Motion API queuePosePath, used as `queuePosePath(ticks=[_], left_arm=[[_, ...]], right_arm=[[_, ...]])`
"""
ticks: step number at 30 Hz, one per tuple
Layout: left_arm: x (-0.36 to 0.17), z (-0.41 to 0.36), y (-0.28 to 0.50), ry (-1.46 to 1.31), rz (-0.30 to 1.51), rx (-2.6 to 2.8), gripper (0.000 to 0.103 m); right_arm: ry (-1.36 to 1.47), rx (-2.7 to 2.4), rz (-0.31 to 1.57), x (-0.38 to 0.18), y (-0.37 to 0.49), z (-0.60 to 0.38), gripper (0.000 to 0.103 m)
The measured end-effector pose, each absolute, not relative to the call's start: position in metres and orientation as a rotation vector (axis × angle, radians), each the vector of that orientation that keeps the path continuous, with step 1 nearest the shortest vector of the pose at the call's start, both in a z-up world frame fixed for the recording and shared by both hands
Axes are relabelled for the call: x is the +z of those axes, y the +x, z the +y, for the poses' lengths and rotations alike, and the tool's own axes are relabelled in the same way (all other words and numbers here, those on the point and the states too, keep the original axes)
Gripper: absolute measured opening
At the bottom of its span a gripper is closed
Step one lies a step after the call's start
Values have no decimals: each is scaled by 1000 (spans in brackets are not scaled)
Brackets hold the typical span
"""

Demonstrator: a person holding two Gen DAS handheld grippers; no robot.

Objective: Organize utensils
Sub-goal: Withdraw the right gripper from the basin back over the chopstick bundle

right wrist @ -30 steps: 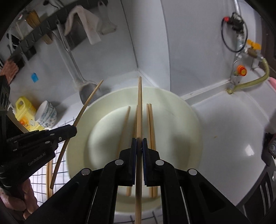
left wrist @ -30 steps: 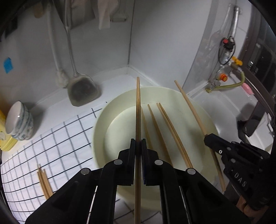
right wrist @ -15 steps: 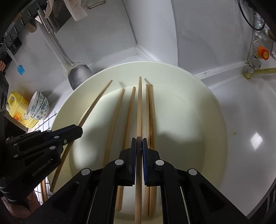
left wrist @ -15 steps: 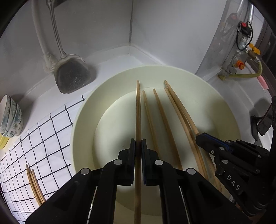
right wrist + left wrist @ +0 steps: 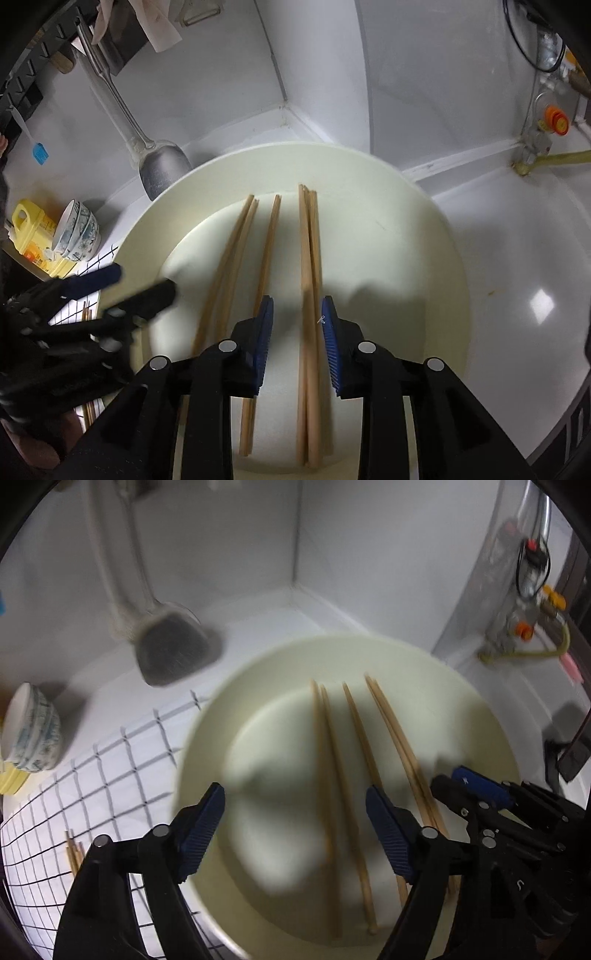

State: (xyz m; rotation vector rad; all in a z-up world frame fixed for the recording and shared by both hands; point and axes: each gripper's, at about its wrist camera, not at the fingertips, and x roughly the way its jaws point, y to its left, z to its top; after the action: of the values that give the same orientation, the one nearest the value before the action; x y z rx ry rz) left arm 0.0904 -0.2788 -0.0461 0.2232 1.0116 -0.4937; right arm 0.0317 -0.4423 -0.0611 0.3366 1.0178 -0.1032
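Several wooden chopsticks (image 5: 332,775) lie side by side in a large cream basin (image 5: 480,716); they also show in the right wrist view (image 5: 310,280) inside the basin (image 5: 424,229). My left gripper (image 5: 295,823) is open wide and empty above the basin's left half. My right gripper (image 5: 297,332) is open and empty just above the right-hand bundle. A few more chopsticks (image 5: 74,849) lie on the checked cloth (image 5: 92,775) to the left.
A metal spatula (image 5: 162,170) hangs against the wall behind the basin. A patterned bowl (image 5: 79,229) and a yellow bottle (image 5: 33,232) stand at the left. A gas valve and yellow hose (image 5: 554,155) are at the right on the white counter.
Both grippers have opened and let go of their chopsticks, which now lie in the basin with the others. The left gripper is moving; its view is blurred.
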Motion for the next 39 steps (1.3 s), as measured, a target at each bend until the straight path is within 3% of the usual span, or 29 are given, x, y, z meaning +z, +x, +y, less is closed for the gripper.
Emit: queuePosePath(ticks=[4,6,10,18,39], left_arm=[[-35,-266,88,230,999,-466,78],[-29,-258,84,225,991,-456,84],[-16,-239,75,199,976,-452,94],[3,-179,55,177,958,-412,97],[-30,8,13,96,1038,-248,97]], right_arm=[[330,-125,1007,-53,23,-442,27],[326,-134,998,-48,16,-439,39],[304,-125,982,-36,4,-420,44],[259,-110,958,-14,-13,-369,60],[180,-9,992,-18,-47,-216,66]])
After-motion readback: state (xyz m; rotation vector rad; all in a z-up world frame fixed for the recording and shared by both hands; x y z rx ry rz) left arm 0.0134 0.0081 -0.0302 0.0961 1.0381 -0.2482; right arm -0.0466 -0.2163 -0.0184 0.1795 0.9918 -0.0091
